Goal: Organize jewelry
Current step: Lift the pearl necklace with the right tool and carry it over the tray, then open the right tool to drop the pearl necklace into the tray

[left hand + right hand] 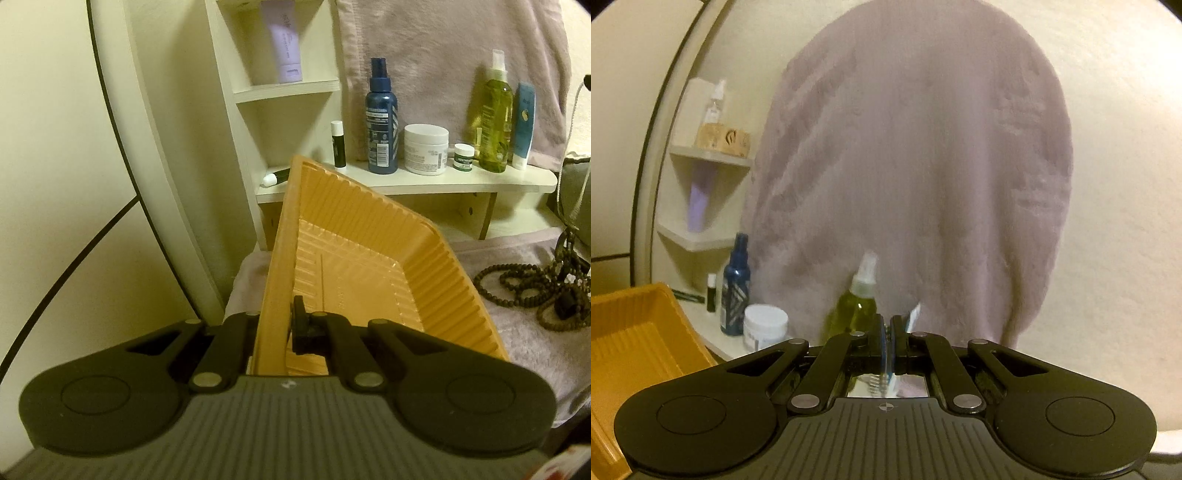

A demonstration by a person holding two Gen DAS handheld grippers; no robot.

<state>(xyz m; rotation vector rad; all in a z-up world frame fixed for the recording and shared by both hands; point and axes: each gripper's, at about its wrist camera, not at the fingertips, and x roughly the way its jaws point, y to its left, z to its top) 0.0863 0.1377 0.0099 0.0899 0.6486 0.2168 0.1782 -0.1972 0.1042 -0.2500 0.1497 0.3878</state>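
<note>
While the left gripper [273, 332] clamps its black fingers [301, 325] on the near rim of a ribbed, amber-orange plastic tray [354, 258], one finger sits outside the wall and the other inside it, and the tray hangs tilted, its far corner raised toward the shelf. This gripper points downward over a pale lilac fleece cloth [517, 350] that covers the surface. On that cloth, to the right of the tray and apart from it, lies a tangle of dark brown beaded necklaces [532, 291], untouched by either tool. The right gripper [887, 332] has its fingers pressed together with only a thin blue pad edge between them; whether anything is pinched there cannot be told. It points nearly level at a lilac fleece hanging [916, 166] on the wall, with the tray's corner low at its left. On a cream shelf [443, 181] behind stand a dark blue spray bottle [382, 122], a white jar [425, 149], a small green-lidded pot [463, 157], a green-yellow spray bottle [493, 118] and a blue-and-white tube [522, 125].
</note>
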